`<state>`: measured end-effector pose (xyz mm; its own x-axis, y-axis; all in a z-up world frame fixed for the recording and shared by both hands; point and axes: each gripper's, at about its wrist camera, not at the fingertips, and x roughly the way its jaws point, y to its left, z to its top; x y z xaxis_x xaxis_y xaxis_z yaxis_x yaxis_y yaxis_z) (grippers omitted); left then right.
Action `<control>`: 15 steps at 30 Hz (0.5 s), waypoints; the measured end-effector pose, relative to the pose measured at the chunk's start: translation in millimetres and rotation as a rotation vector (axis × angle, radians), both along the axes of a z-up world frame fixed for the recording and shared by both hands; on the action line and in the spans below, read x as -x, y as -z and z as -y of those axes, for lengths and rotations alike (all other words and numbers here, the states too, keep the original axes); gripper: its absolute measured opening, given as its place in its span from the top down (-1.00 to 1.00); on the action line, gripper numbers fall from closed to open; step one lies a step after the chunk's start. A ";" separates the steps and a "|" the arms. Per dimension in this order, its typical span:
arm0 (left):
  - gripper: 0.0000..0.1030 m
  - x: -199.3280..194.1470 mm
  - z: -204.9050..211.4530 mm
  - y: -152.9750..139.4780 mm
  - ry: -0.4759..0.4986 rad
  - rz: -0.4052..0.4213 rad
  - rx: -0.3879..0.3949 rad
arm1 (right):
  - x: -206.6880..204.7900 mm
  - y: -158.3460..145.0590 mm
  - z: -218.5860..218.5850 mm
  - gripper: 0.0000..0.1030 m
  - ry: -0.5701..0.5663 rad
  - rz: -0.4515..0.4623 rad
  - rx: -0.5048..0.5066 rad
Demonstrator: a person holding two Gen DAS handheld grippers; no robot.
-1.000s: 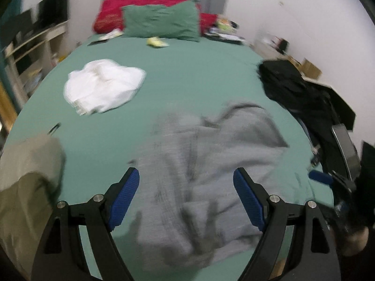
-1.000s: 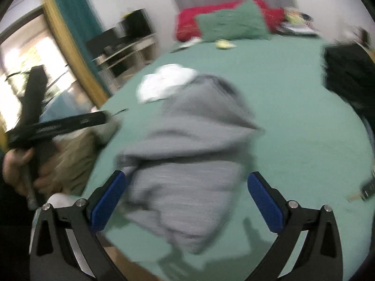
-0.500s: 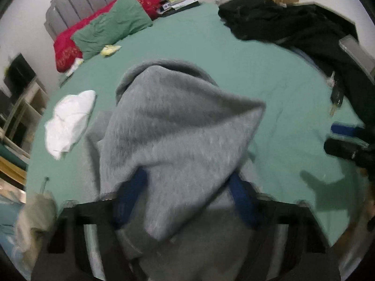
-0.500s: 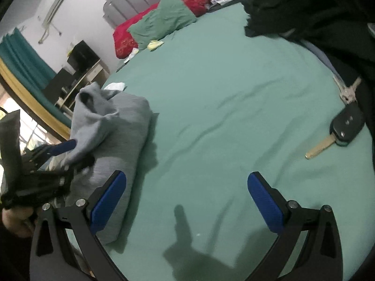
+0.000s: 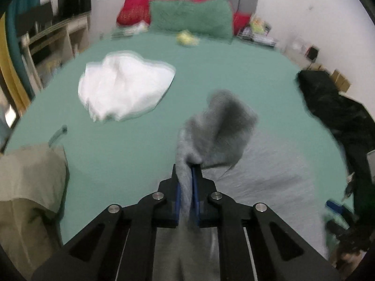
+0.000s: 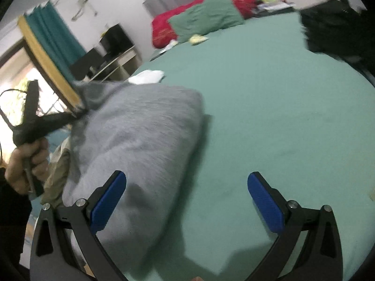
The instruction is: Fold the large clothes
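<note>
now the left gripper (image 5: 187, 175), spread a second ago, pinches the grey garment (image 5: 218, 126) near the bed's (image 6: 269, 98) foot edge; right gripper (image 6: 187, 201) spread over bare sheet.

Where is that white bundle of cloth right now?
In the left wrist view the white cloth lies on the green bed, upper left, beyond the grey garment and before the green pillow.
</note>
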<state>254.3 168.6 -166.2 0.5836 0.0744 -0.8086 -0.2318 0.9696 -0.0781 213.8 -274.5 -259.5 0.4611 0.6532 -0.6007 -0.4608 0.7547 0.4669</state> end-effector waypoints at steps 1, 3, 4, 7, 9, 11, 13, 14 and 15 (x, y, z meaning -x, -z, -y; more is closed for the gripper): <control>0.60 -0.6 -6.7 11.6 -0.008 -0.044 0.007 | -3.6 -0.2 -10.8 -1.00 -0.009 -0.005 0.011; 0.34 11.6 -11.8 20.0 -0.025 -0.042 0.006 | -10.7 4.6 -34.9 -1.00 -0.047 -0.031 0.029; -0.08 21.8 -13.1 20.6 -0.020 -0.020 0.035 | -13.6 9.2 -45.7 -1.00 -0.058 -0.046 0.048; -0.24 50.8 -12.2 22.3 -0.004 0.004 0.141 | -17.9 21.2 -51.9 -1.00 -0.050 -0.078 0.025; -0.24 69.1 -1.1 34.6 0.071 -0.025 0.204 | -21.6 28.1 -48.8 -1.00 -0.037 -0.130 -0.006; -0.24 76.8 13.6 47.2 0.169 -0.070 0.237 | -21.5 26.7 -43.3 -1.00 -0.015 -0.181 -0.007; -0.19 83.9 33.4 59.5 0.246 -0.103 0.232 | -15.7 21.0 -38.4 -1.00 0.001 -0.191 0.000; 0.18 87.1 38.2 62.9 0.262 -0.100 0.209 | -9.0 17.9 -34.6 -1.00 0.004 -0.196 -0.005; 0.38 92.0 44.0 65.5 0.277 -0.089 0.162 | -4.5 18.2 -32.3 -1.00 0.003 -0.206 -0.013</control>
<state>162.3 124.7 -231.8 0.4904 -0.2112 -0.8455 0.0259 0.9733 -0.2281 218.3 -242.2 -277.7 0.3311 0.6602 -0.6742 -0.3527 0.7493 0.5605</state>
